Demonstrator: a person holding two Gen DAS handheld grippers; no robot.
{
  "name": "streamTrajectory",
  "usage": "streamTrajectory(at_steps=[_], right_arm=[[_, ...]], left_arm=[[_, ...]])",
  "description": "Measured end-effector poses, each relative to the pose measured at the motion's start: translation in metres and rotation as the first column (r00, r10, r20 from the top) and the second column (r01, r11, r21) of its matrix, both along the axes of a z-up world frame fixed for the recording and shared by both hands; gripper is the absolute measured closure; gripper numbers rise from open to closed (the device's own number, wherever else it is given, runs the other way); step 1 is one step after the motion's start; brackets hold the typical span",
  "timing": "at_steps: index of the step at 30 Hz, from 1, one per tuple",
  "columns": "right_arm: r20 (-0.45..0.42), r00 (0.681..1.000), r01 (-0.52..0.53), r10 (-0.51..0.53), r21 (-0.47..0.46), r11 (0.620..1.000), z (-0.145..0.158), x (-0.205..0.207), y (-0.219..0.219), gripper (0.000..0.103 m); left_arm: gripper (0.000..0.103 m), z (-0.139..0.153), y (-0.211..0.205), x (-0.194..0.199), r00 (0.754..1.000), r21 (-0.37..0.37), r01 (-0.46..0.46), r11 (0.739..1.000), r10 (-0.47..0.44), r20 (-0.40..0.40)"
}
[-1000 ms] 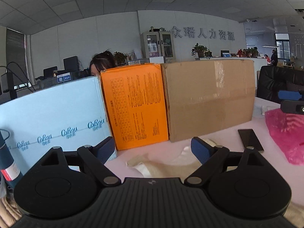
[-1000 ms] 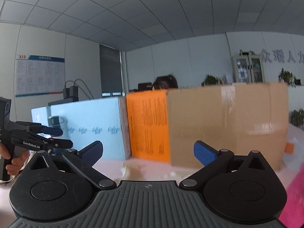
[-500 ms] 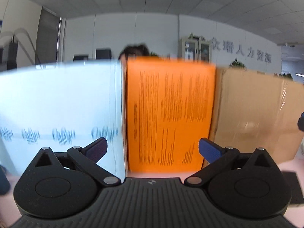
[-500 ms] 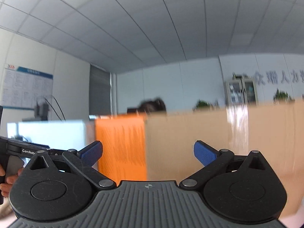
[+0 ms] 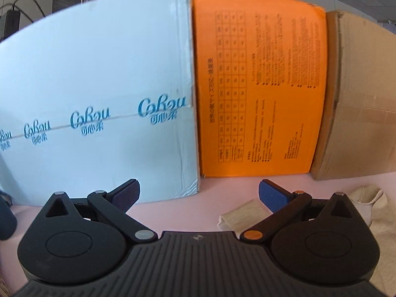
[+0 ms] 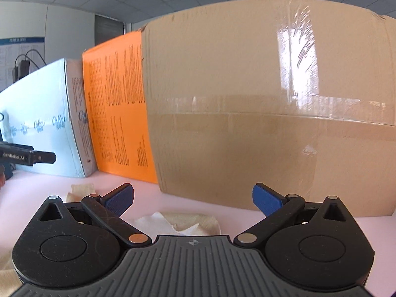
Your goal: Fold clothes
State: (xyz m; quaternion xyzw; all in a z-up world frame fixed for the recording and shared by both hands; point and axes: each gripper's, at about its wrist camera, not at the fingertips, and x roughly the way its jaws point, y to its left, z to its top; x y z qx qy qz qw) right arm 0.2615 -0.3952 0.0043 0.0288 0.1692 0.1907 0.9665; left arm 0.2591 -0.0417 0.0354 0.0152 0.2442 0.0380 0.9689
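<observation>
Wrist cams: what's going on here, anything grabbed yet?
Not yet. A person holds both grippers low over a pink table, aiming at a beige garment lying there unfolded. The left gripper and right gripper are both open and empty. A light blue box, orange box and brown cardboard box stand along the table's back.

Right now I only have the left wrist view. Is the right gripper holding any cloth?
Observer: No. The right gripper is open, with nothing between its fingers.
Operator: Any cloth near it?
Observer: Yes, cream cloth lies on the pink table just under its fingers, in front of the brown box.
Operator: Does that view show my left gripper?
Observer: Yes, the left gripper shows side-on at the far left edge, in front of the blue box.
</observation>
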Motion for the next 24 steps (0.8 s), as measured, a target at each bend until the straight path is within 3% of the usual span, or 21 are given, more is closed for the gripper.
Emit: streamTrajectory(at_steps=[5,11,13,22,24], right_arm=[[-0.065,0.998,-0.013,0.012,-0.013,1.000,-0.008,0.002,0.006,0.000],[-0.131,0.991,-0.019,0.019,0.002,1.000,-0.017,0.006,0.009,0.000],[-0.138,0.990,-0.023,0.022,-0.006,1.000,-0.019,0.006,0.011,0.000],[-0.155,0.988,-0.033,0.030,-0.015,0.999,-0.023,0.009,0.015,0.000],[-0.154,0.988,-0.030,0.028,-0.008,1.000,-0.023,0.009,0.016,0.000]], left_arm=[[0.000,-0.020,0.020,0.017,0.991,-0.153,0.037,0.987,-0.056,-0.124],[0.000,-0.043,0.034,0.028,0.966,-0.393,0.029,0.919,-0.127,-0.226],[0.000,-0.045,0.036,0.029,0.960,-0.433,0.023,0.901,-0.141,-0.241],[0.000,-0.049,0.011,0.031,0.935,-0.525,0.170,0.834,-0.305,-0.181],[0.000,-0.050,0.004,0.032,0.938,-0.518,0.193,0.833,-0.312,-0.152]])
